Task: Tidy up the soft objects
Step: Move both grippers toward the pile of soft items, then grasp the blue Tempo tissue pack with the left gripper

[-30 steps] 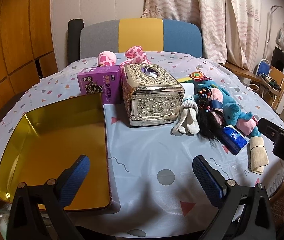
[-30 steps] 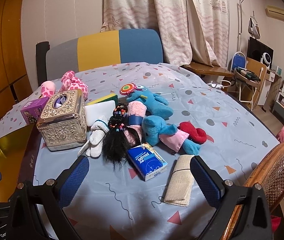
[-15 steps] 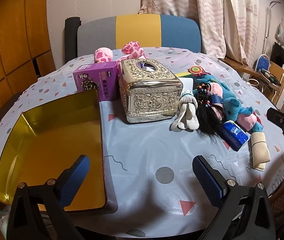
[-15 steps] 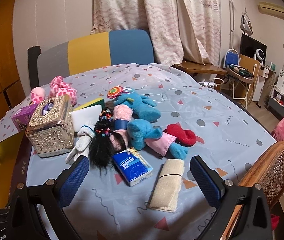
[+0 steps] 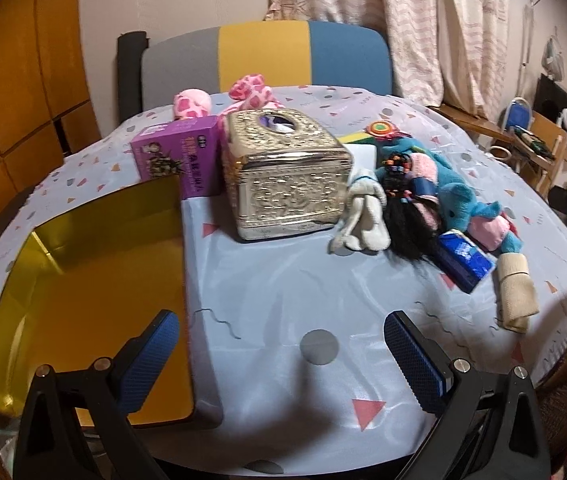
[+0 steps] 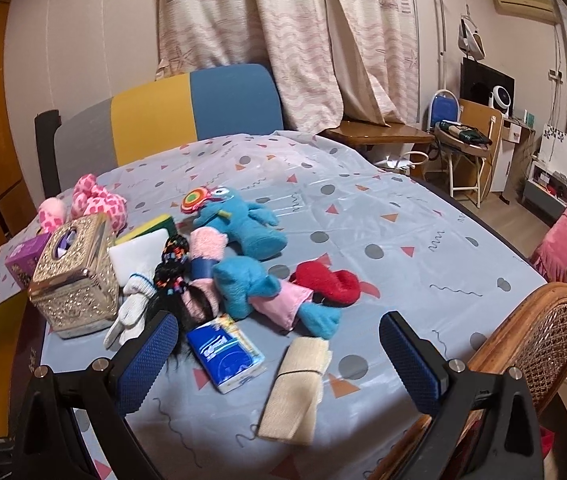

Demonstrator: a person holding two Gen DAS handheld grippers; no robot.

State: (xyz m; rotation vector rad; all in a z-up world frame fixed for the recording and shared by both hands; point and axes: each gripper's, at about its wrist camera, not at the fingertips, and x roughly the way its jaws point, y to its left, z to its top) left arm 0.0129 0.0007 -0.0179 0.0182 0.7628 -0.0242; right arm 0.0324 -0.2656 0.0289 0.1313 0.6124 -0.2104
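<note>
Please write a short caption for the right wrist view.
Open right gripper above beige cloth roll and blue tissue pack.

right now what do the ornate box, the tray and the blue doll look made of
Ornate box: likely embossed metal, silvery-gold, with shiny relief scrollwork. Tray: probably gold-lacquered tin, with a glossy, reflective inside. Blue doll: plush fabric, with a fuzzy matte pile.

Both the left gripper [image 5: 281, 354] and right gripper [image 6: 279, 356] have black angular frames, silver screws and textured blue finger pads [image 6: 145, 362].
</note>
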